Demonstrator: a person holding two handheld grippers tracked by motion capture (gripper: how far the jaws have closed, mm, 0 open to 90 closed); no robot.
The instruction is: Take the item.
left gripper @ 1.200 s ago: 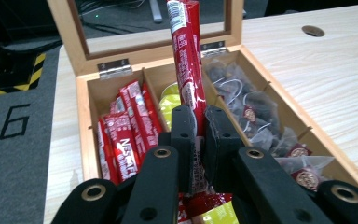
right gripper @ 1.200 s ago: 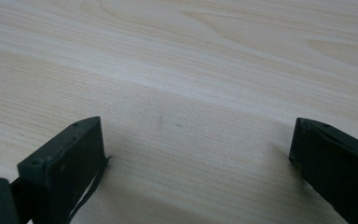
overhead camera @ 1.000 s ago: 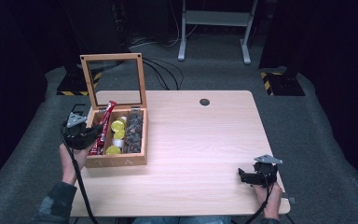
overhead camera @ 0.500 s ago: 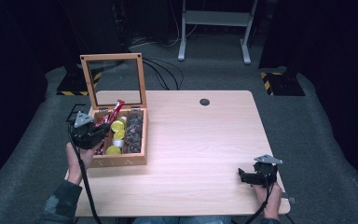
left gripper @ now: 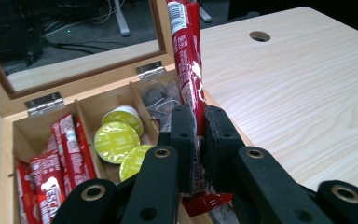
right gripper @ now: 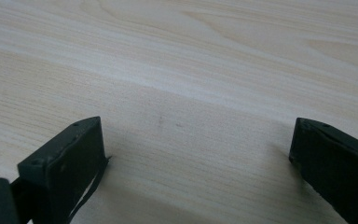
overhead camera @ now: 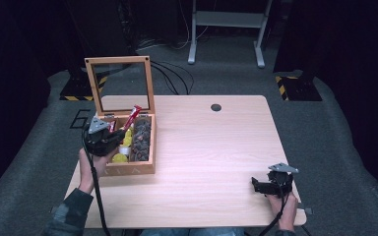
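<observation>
Over on the left, the wooden box (overhead camera: 128, 167) sits on the worktop (overhead camera: 216, 147) with its glass lid (overhead camera: 120, 86) standing upright. The left gripper (left gripper: 196, 140) hangs above the box, its fingers (left gripper: 182, 135) pinched tight on a red stick sachet (left gripper: 186, 60) that rises tilted out of it. Below lie more red sachets (left gripper: 58, 154) in the left compartment, yellow-green capsules (left gripper: 116, 140) in the middle, dark packets (left gripper: 156, 98) beyond. Far right, near the worktop's front edge, the right gripper (overhead camera: 262, 185) rests low, fingers (right gripper: 65, 158) spread wide over bare wood.
</observation>
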